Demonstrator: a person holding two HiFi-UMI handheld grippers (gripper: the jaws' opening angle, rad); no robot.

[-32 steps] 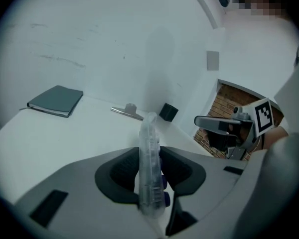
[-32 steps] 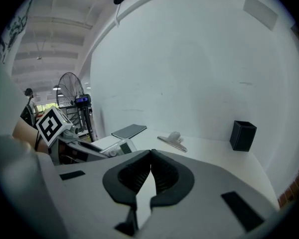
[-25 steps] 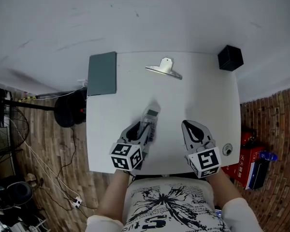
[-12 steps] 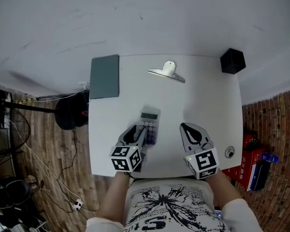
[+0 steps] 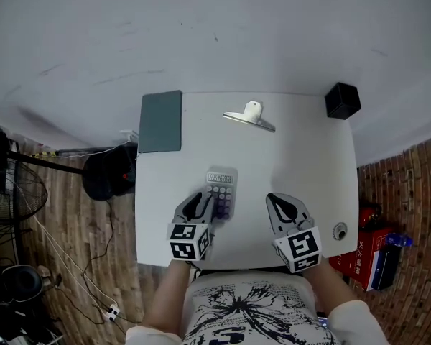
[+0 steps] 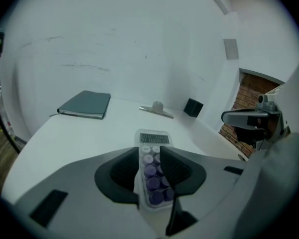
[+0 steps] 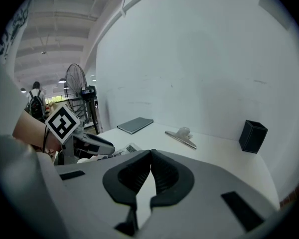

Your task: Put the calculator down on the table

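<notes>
Left gripper (image 6: pixel 149 150), jaws closing, calculator (image 6: pixel 154 138) between

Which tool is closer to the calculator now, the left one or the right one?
Left. The left tool is at the calculator, which lies between its closing jaws; the right tool is apart, to its right.

Office-like workroom: white table (image 5: pixel 309 167), notebook (image 5: pixel 161 121), standing fan (image 7: pixel 75 84), brick wall (image 5: pixel 401 172).

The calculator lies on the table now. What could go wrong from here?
The left gripper is closing its jaws, with the calculator showing between them. They could catch it and drag or lift it off the table when the gripper draws back. Opening them wide first seems safer.
</notes>
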